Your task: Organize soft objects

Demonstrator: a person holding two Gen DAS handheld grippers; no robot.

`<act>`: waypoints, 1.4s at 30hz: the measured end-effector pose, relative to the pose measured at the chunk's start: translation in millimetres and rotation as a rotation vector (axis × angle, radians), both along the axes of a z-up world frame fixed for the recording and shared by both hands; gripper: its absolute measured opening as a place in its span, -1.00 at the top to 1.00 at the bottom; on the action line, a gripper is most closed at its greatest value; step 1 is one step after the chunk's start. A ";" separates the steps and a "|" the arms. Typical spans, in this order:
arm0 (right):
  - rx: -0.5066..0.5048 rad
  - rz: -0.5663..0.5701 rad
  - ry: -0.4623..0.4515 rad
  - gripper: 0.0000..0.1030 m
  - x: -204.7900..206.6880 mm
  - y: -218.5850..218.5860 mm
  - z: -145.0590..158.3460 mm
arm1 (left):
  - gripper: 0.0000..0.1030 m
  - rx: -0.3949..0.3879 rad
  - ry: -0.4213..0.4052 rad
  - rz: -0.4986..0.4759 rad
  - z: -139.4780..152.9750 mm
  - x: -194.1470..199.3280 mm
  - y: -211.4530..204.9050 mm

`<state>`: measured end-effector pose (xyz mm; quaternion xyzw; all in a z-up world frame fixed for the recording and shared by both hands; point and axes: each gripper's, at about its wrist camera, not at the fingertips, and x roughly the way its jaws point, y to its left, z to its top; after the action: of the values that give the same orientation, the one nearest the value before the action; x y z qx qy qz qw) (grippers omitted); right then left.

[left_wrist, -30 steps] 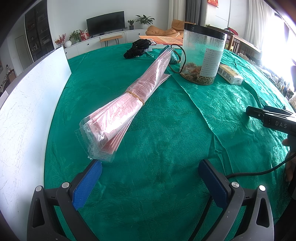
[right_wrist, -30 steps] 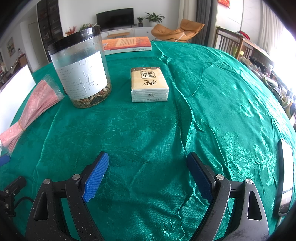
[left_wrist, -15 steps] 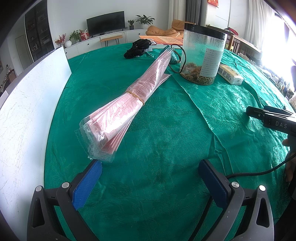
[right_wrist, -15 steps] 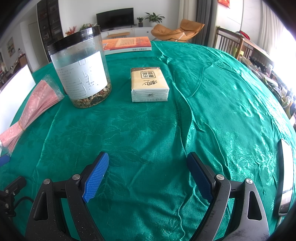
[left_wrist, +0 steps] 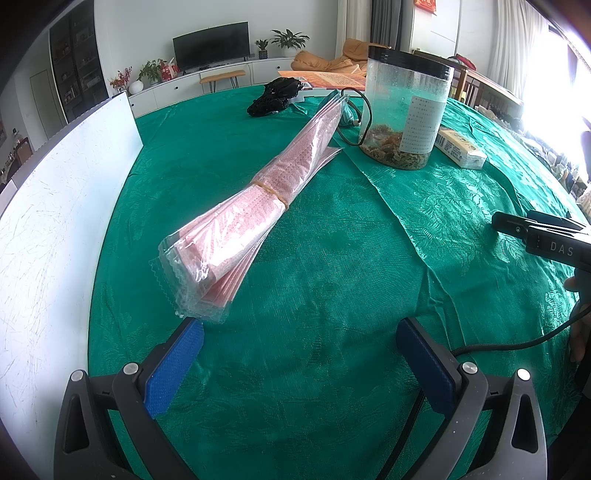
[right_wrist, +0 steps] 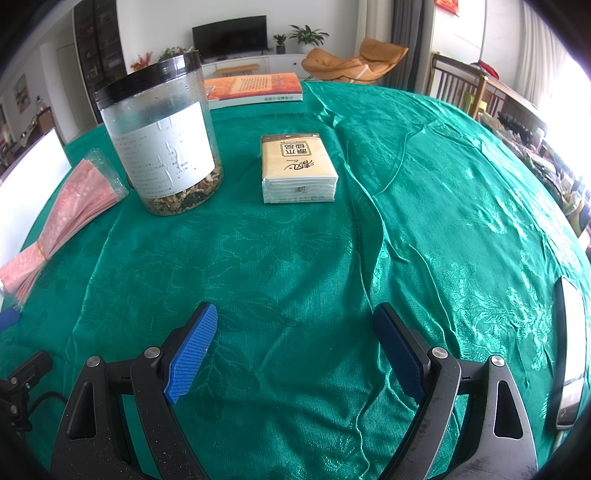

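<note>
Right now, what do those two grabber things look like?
Both are black plastic frames with silver screws. The left gripper and the right gripper each have two fingers faced with ribbed blue pads. A black cable trails beside the left one. Seen from the left camera, the right gripper's black body carries the white letters DAS.

- Home: living room opening onto a dining area.
- Flat-screen TV [right_wrist: 229, 36] against the far wall, on a long low white cabinet [left_wrist: 207, 79].
- Potted plants [right_wrist: 308, 37] and a flower vase [left_wrist: 136, 85] along that cabinet.
- Orange lounge chair [right_wrist: 354, 61] near grey curtains [right_wrist: 406, 40].
- Big table under a green patterned tablecloth [right_wrist: 424, 206]; wooden dining chair [right_wrist: 458, 83] at its edge.
- Household clutter on it: tissue pack [right_wrist: 297, 168], book [right_wrist: 255, 86], food jar [right_wrist: 162, 136].
</note>
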<state>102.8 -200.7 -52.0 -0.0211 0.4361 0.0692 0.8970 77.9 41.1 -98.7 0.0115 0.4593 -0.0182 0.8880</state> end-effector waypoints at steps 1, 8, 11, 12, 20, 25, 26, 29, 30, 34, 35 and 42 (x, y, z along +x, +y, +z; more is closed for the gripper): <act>0.000 0.000 0.000 -0.72 0.0 0.0 0.0 | -1.00 0.000 0.000 0.000 0.0 0.0 0.0; 0.000 0.000 0.000 -0.72 -0.2 0.0 0.2 | -1.00 -0.002 0.004 -0.001 1.3 1.2 0.6; 0.000 0.000 0.000 -0.72 -0.3 0.0 0.2 | -1.00 -0.003 0.048 -0.014 3.4 4.7 1.0; 0.000 0.000 0.000 -0.72 -0.4 -0.1 0.2 | -1.00 -0.003 0.085 -0.018 4.4 8.0 0.4; 0.000 0.000 0.000 -0.72 -0.6 -0.1 0.4 | -0.99 0.038 0.061 -0.028 55.1 39.0 2.4; 0.001 0.000 0.000 -0.72 -0.9 -0.2 0.5 | -0.92 0.130 0.132 -0.025 59.4 70.6 6.0; 0.000 0.000 0.000 -0.72 -0.9 0.0 0.5 | -0.92 0.106 0.126 -0.043 65.8 68.6 6.0; 0.000 0.000 0.000 -0.72 -0.9 -0.1 0.6 | -0.93 0.025 0.116 -0.107 84.3 60.2 6.0; 0.000 0.000 0.000 -0.72 -1.1 -0.3 0.6 | -0.94 0.012 0.112 -0.119 87.9 60.6 6.5; 0.000 0.000 0.000 -0.72 -1.2 -0.3 0.7 | -0.95 0.101 0.111 -0.119 85.5 82.9 10.9; 0.000 0.000 0.000 -0.72 -1.2 -0.3 0.7 | -0.95 0.125 0.122 -0.121 78.7 92.8 12.5; 0.251 -0.078 -0.075 -0.70 8.3 -43.6 27.8 | -0.94 0.174 0.195 -0.078 31.7 137.4 28.6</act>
<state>111.1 -244.3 -24.2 0.1055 0.3906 0.0875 0.9103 215.3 69.7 -67.1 0.1048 0.5425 -0.0139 0.8334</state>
